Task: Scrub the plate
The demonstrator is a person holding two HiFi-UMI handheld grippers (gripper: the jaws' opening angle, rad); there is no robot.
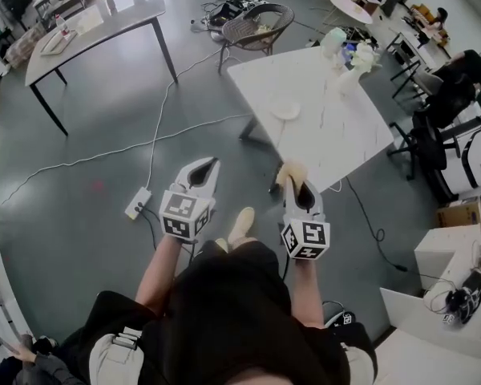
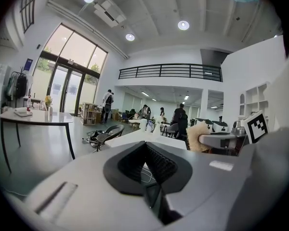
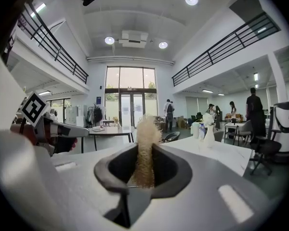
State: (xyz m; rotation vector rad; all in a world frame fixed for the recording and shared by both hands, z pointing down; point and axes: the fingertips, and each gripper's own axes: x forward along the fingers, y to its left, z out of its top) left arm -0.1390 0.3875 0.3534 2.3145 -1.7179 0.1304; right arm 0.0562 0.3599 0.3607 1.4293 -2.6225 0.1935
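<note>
Both forearms reach forward over the floor, side by side. The left gripper (image 2: 147, 163) has its jaws pressed together with nothing between them. The right gripper (image 3: 144, 170) clamps a tan sponge (image 3: 145, 141), whose long axis runs along the jaws and pokes past the tips toward the table (image 1: 349, 139). The plate (image 1: 286, 111) lies flat near the table's left edge, well apart from both grippers.

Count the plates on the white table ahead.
1. The plate lies near the left edge of the white table; the bottles at its far end might hide another.
</note>
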